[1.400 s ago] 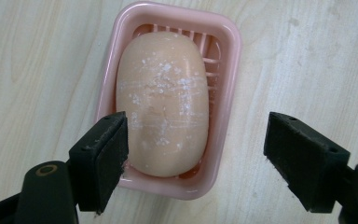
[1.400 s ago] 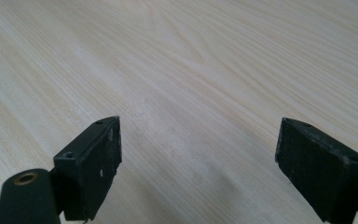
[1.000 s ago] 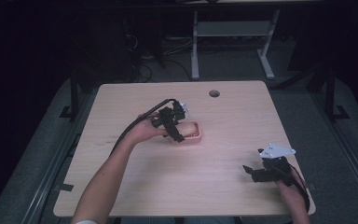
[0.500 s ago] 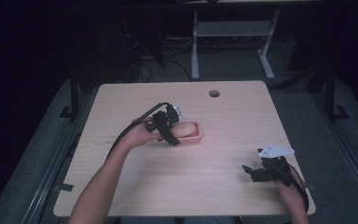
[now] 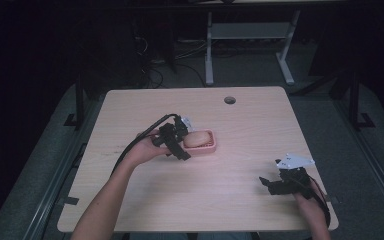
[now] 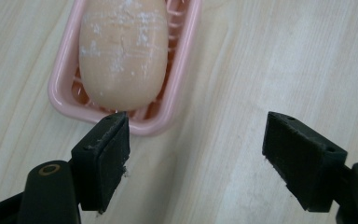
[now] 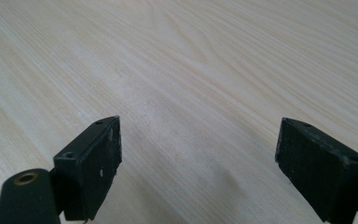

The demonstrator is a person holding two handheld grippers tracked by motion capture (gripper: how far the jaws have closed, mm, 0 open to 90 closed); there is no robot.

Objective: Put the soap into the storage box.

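A pink soap dish (image 5: 211,146) sits near the middle of the wooden table (image 5: 240,130), with a beige oval bar of soap (image 5: 198,138) lying in it. My left gripper (image 5: 183,140) is just left of the dish, open, with nothing between its jaws. In the left gripper view the soap (image 6: 121,51) fills the dish (image 6: 156,122), whose near corner is just beyond the left fingertip, and the left gripper (image 6: 198,140) spans bare wood. My right gripper (image 5: 271,182) rests open near the table's front right corner. In its own view the right gripper (image 7: 198,154) frames plain tabletop.
A round cable hole (image 5: 229,100) lies near the table's far edge. The left gripper's black cable (image 5: 135,142) runs back along the forearm. A white-legged frame (image 5: 250,35) stands on the dark floor behind the table.
My left gripper has drawn back to the left, off the dish, so the soap now shows in full. The right gripper has stayed put.
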